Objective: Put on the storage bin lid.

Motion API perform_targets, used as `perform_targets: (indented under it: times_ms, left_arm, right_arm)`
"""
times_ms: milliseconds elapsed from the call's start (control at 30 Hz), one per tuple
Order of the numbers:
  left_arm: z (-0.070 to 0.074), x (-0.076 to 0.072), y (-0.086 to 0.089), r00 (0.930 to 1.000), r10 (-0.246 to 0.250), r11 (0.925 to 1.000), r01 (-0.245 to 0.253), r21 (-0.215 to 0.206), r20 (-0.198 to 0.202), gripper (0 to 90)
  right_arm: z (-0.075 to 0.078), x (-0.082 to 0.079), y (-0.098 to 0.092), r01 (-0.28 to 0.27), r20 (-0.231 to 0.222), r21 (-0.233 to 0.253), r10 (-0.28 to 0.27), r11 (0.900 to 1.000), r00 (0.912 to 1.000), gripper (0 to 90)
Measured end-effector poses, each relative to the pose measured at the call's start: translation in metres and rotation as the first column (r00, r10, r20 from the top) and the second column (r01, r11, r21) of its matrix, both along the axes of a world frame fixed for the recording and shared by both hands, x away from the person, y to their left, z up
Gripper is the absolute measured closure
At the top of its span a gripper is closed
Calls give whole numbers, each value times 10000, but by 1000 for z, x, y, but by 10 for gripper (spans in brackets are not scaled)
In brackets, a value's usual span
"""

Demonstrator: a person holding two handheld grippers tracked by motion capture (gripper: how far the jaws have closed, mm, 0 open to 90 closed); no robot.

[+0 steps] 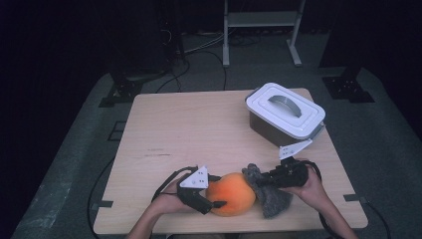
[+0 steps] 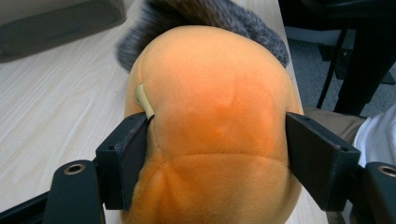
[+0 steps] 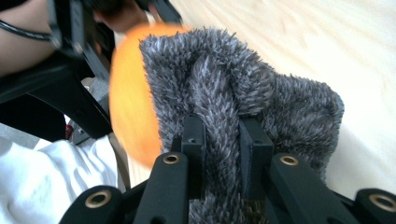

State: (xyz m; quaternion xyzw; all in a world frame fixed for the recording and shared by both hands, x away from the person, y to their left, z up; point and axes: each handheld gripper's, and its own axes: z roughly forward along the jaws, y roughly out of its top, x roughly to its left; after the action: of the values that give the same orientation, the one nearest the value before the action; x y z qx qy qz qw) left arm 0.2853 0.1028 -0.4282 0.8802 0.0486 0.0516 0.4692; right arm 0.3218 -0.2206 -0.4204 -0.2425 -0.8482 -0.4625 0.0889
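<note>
An orange plush toy [image 1: 232, 193] with a grey furry part [image 1: 268, 194] lies near the table's front edge. My left gripper [image 1: 216, 191] is shut on the orange plush body [image 2: 215, 121], one jaw pressing each side. My right gripper [image 1: 263, 180] is shut on a fold of the grey fur [image 3: 219, 102], which bunches up between its jaws. In the right gripper view the orange body [image 3: 130, 107] sits just left of the fur, with the left gripper behind it.
A brown bin with a white handled lid [image 1: 284, 107] stands at the table's back right. The wooden table [image 1: 184, 129] stretches bare to the left and back. A metal stand [image 1: 259, 20] and cables lie on the floor beyond.
</note>
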Motion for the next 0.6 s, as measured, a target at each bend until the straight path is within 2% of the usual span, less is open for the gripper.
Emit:
perform_targets:
  times_ms: [100, 133, 200, 233, 267, 367, 400, 433, 467, 500, 533, 567, 600]
  left_arm:
    - [2, -1, -1, 10000, 31, 10000, -30, 89, -76, 251]
    - [4, -2, -1, 10000, 27, 9999, -26, 125, -85, 239]
    - [13, -3, -1, 10000, -22, 9994, 24, 354, -62, 177]
    - [13, -3, -1, 10000, -22, 9994, 24, 354, -62, 160]
    - [15, -1, 0, 9996, 68, 9997, -61, 221, -286, 160]
    - [13, 5, -1, 9970, 342, 9990, -321, 315, -696, 91]
    - [8, 10, -4, 9915, 411, 9987, -371, 347, -1231, 83]
    - [8, 10, -4, 9915, 411, 9987, -371, 347, -1231, 92]
    - [5, 12, -9, 9881, 283, 9989, -223, 408, -1511, 132]
    - [5, 11, -11, 9911, 173, 9989, -114, 450, -1319, 147]
    - [7, 9, -13, 9952, 116, 9989, -72, 454, -967, 228]
    - [7, 9, -13, 9952, 116, 9989, -72, 454, -967, 290]
    - [10, 9, -14, 9984, 50, 9990, -26, 435, -557, 290]
  right_arm:
    - [8, 1, 11, -213, 244, -10, 213, 9998, 9995, 745]
    - [9, 0, 15, -279, 333, -194, 285, 9994, 9990, 744]
    - [7, -1, 18, -378, 332, -145, 383, 9992, 9987, 745]
    - [7, -1, 18, -378, 332, -145, 383, 9992, 9987, 745]
    - [6, -2, 18, -409, 339, -156, 414, 9990, 9986, 746]
    - [3, -7, 15, -467, 307, -247, 475, 9986, 9984, 745]
    - [1, -9, 12, -468, 304, -182, 474, 9987, 9984, 744]
    - [1, -9, 12, -468, 304, -182, 474, 9987, 9984, 744]
    - [0, -9, 10, -427, 236, -92, 429, 9990, 9988, 743]
    - [-1, -9, 9, -405, 218, -106, 407, 9991, 9989, 744]
    - [-1, -9, 8, -392, 254, -176, 396, 9991, 9989, 744]
    - [-1, -9, 8, -392, 254, -176, 396, 9991, 9989, 744]
    - [0, -8, 7, -356, 230, -190, 360, 9992, 9991, 744]
